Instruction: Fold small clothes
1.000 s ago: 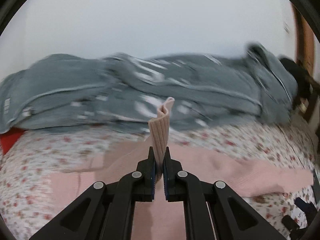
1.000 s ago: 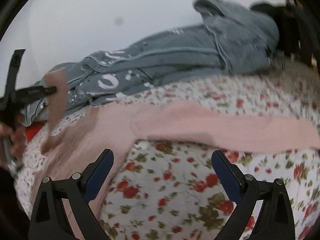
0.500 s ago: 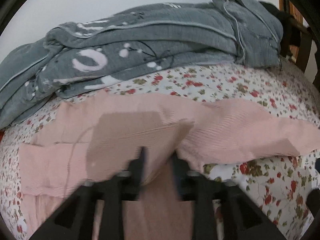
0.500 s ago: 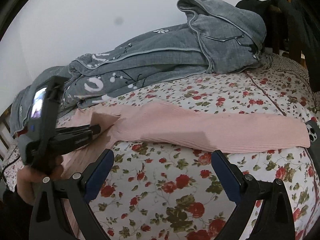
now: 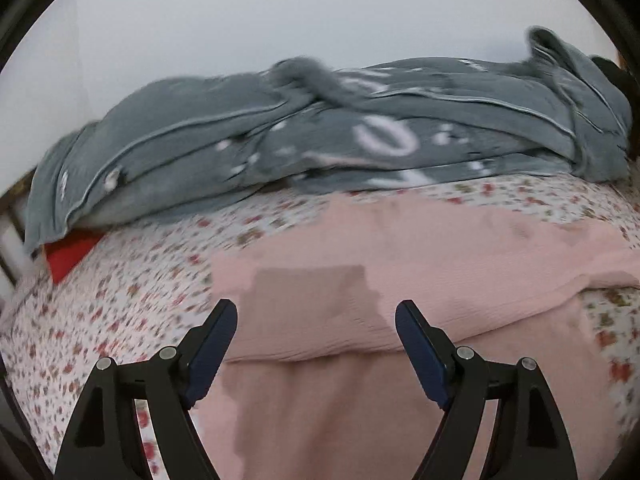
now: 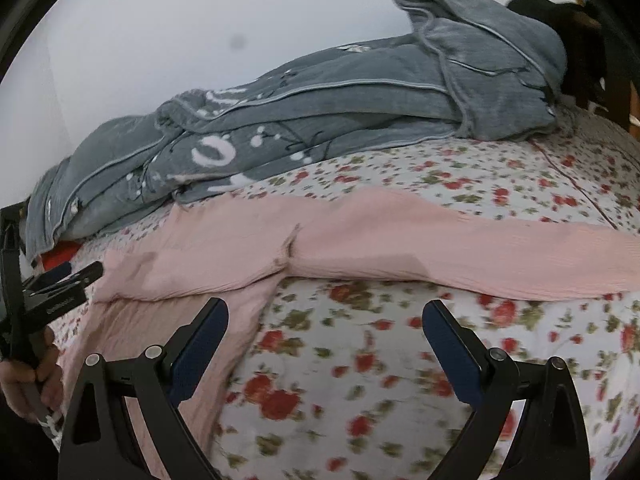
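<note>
Left gripper [image 5: 316, 336] wide open, empty, over folded pink garment [image 5: 420, 280]; right gripper [image 6: 326, 332] wide open, empty, sleeve edge at 12 o'clock, bare floral sheet [image 6: 360, 380] beneath.

Your pink garment [image 5: 420, 264] is a soft matt knit cloth with fine ribs. The bed sheet [image 6: 400, 380] under it is thin printed cotton-like cloth, and the grey blanket [image 6: 340, 112] looks thick and fuzzy. Your left claw [image 5: 316, 340] has matt black plastic arms with dark blue pads [image 5: 210, 348] and small shiny metal rivets.
</note>
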`<state>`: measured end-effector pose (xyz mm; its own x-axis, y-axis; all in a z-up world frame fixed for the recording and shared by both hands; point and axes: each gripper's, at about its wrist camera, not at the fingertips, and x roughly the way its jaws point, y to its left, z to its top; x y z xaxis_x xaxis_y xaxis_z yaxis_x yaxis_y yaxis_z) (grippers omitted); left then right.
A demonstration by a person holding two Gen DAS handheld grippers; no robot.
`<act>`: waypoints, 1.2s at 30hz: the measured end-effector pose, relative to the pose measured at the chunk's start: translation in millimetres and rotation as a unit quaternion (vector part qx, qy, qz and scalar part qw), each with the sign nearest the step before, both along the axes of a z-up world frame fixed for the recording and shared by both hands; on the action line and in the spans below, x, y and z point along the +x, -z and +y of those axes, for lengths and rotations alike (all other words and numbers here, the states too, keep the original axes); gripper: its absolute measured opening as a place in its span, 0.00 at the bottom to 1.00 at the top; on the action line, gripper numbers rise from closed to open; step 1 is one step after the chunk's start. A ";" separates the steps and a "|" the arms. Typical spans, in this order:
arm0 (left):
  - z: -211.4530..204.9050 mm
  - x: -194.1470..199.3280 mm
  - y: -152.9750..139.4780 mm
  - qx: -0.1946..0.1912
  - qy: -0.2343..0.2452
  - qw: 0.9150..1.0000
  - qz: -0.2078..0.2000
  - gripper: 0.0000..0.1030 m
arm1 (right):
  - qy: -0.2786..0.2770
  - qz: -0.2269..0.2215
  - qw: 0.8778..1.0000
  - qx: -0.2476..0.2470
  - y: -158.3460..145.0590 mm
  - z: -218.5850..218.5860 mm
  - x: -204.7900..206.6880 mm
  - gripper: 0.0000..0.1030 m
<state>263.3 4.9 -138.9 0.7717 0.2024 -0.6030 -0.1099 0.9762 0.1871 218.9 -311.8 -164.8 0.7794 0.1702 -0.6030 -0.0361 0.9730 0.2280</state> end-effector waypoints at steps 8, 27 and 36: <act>62.1 24.7 27.7 -0.054 -0.014 0.998 0.015 0.78 | -0.039 0.022 0.998 -0.053 17.6 46.9 13.0 0.79; 76.5 31.9 58.3 -0.088 -0.020 0.995 0.051 0.79 | 0.011 -0.048 0.992 -0.113 -7.1 31.1 -14.5 0.61; 77.0 31.7 59.1 -0.090 -0.032 0.994 0.054 0.81 | 0.154 -0.060 0.985 -0.056 -21.3 -95.9 -48.0 0.61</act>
